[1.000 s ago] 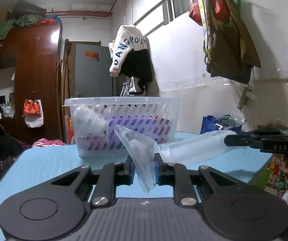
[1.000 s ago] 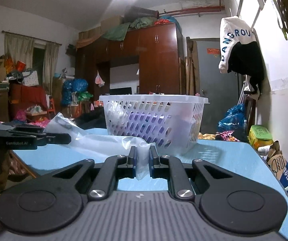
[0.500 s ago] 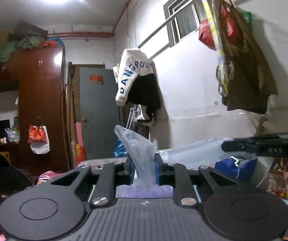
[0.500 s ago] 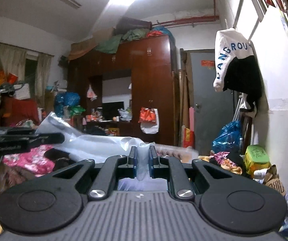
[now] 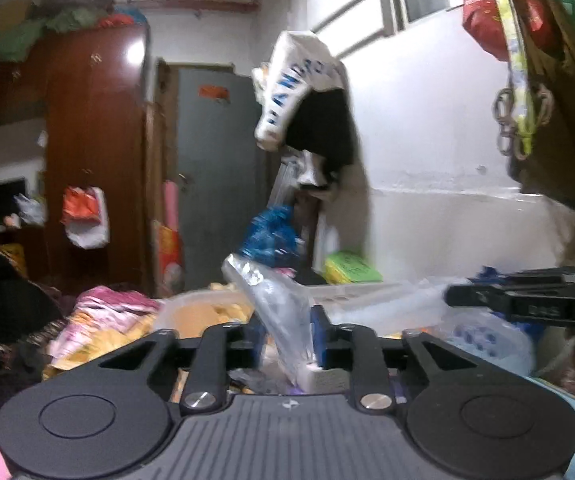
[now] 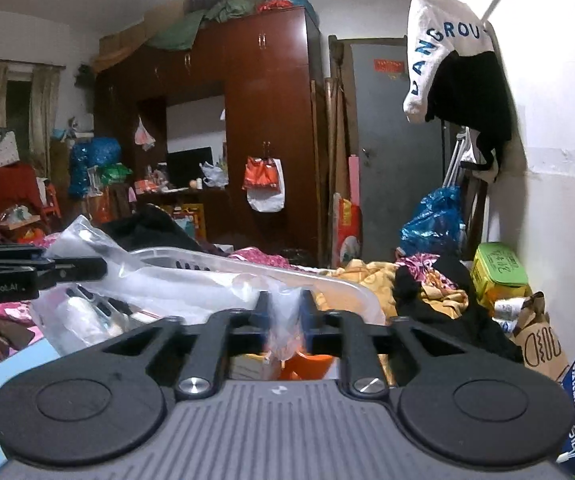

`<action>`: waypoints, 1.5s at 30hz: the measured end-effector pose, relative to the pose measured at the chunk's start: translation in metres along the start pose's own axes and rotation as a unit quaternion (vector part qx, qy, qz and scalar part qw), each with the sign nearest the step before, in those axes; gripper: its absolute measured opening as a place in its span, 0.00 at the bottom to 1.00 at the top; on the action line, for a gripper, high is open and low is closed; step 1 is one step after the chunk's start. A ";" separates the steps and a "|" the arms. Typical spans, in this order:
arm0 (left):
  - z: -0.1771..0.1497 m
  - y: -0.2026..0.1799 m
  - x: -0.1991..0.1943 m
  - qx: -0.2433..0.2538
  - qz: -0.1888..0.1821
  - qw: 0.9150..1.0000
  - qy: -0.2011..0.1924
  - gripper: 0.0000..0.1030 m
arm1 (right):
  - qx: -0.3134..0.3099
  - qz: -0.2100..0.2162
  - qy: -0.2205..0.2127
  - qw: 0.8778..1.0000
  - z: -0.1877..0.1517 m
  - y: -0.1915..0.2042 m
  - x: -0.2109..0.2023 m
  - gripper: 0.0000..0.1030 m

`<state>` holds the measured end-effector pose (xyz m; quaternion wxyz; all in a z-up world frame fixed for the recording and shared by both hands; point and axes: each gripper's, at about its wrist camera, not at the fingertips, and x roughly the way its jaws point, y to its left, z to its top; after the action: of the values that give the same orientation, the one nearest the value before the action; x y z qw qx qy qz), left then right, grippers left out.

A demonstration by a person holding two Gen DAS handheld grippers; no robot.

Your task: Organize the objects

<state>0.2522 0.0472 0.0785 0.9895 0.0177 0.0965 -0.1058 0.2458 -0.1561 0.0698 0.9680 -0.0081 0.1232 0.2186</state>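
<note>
You have the clear, crinkled plastic bag (image 5: 283, 320) stretched between both tools, lifted above the white slotted plastic laundry basket (image 6: 287, 276), whose rim shows just below and beyond it. Your left gripper (image 5: 285, 336) is clamped on one bunched end of the film, and your right gripper (image 6: 285, 316) is pinched on the other end, with the film squeezed flat between each pair of jaws. Expect the bag to feel nearly weightless, limp and slick; it will probably sag, fold and slide rather than hold any shape, so a gathered, doubled edge like the ones you hold now looks like the safest grip, since a single layer could slip out or tear. In the right wrist view a second clear plastic pouch (image 6: 83, 320) sits near left, under the other tool, holding what look like small white items with dark caps, though they are too blurred to name. The basket appears to hold something purple and orange beneath your fingers, partly hidden. Beyond it, far right, lie a heap of yellow and pink cloth (image 6: 371, 276) and a green lidded box (image 6: 499, 268).
</note>
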 end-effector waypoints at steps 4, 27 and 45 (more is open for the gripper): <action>0.001 0.007 -0.010 -0.016 0.007 1.000 -0.018 1.00 | 0.022 -0.013 -0.021 0.999 0.002 -0.007 -0.015 0.90; 0.003 -0.009 -0.022 -0.024 0.002 1.000 -0.005 1.00 | 0.018 0.002 -0.035 0.999 0.019 0.005 -0.030 1.00; -0.054 -0.051 -0.205 -0.050 -0.032 0.998 -0.030 1.00 | 0.016 -0.036 0.012 0.999 -0.035 0.076 -0.175 1.00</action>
<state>0.0343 0.0422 0.0644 0.9878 -0.0384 0.0721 -0.1326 0.0518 -0.1635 0.0811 0.9737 -0.0002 0.1382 0.1813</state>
